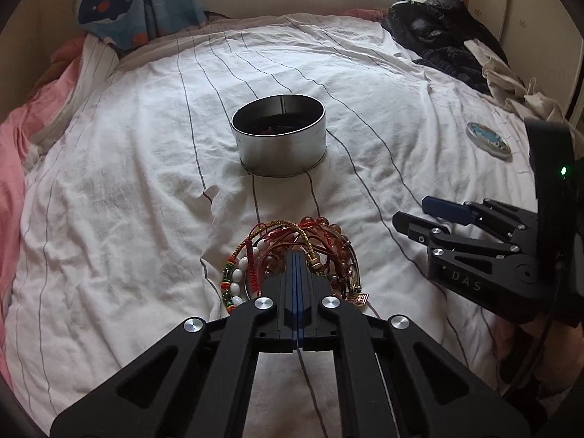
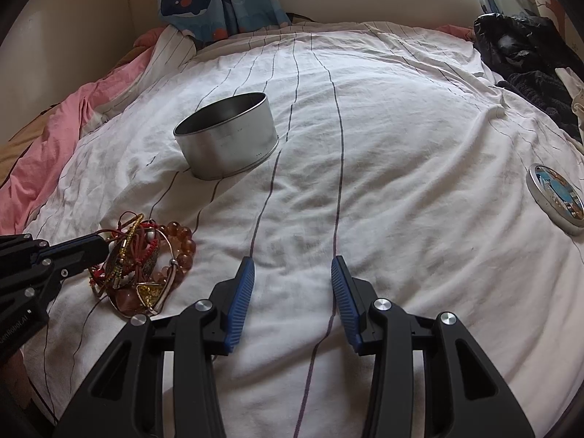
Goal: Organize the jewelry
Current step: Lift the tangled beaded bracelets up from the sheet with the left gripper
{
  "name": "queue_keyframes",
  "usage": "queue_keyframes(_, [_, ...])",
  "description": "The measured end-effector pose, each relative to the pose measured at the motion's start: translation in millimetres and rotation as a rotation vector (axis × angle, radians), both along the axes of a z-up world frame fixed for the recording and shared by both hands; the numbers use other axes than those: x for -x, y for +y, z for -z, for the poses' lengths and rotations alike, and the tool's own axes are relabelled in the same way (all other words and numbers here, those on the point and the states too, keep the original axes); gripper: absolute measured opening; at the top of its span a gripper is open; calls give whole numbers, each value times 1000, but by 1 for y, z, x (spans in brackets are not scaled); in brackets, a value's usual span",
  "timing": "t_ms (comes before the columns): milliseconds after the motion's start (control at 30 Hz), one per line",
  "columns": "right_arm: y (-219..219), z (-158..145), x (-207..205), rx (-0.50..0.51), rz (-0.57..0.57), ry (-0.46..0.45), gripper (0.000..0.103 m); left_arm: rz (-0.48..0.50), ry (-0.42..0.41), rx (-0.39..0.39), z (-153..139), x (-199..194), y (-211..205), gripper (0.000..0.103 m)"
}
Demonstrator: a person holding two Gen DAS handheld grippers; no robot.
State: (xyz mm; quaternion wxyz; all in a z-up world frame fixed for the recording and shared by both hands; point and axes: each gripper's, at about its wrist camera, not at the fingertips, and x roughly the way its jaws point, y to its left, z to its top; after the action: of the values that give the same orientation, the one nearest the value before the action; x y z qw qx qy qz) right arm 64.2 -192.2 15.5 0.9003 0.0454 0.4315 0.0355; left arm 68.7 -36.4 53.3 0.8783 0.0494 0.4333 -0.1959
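Right now the left claw (image 1: 297, 255) sits pinched tight into the tangle of bracelets (image 1: 292, 255) near the bed's (image 1: 109, 219) front edge, apparently gripping a strand or two. Straight beyond it, toward the bed's middle, stands the open tin (image 1: 279, 135). The right claw (image 2: 292, 270) hovers half-open and empty, just beside the pile.

Striped white bed sheet (image 2: 401, 146), round tin (image 2: 228, 138), bracelet heap (image 2: 146, 259), lid (image 2: 556, 193)

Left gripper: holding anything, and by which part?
Left gripper is shut in the bracelet pile, apparently pinching a cord or two; which strand cannot be told. Right gripper is open, holding nothing.
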Motion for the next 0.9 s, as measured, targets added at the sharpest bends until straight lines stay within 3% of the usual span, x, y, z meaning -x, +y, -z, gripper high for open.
queue_keyframes(100, [1,0,0,3,-1,0,43,-57,-4,64,-12,-4,23,0])
queue_keyframes(300, [1,0,0,4,-1,-1,44,-135,-31,90,-29,-10,57,0])
queue_keyframes(400, [1,2,0,6,-3,1,45,-28,-20,102,-30,-5,44,0])
queue_keyframes(533, [3,4,0,9,-3,3,46,91,0,25,-16,7,1,1])
queue_keyframes(733, [3,5,-1,1,-4,4,46,56,84,18,19,-7,-18,2])
queue_keyframes(900, [1,5,-2,-9,-4,4,46,15,84,20,20,-13,-14,1])
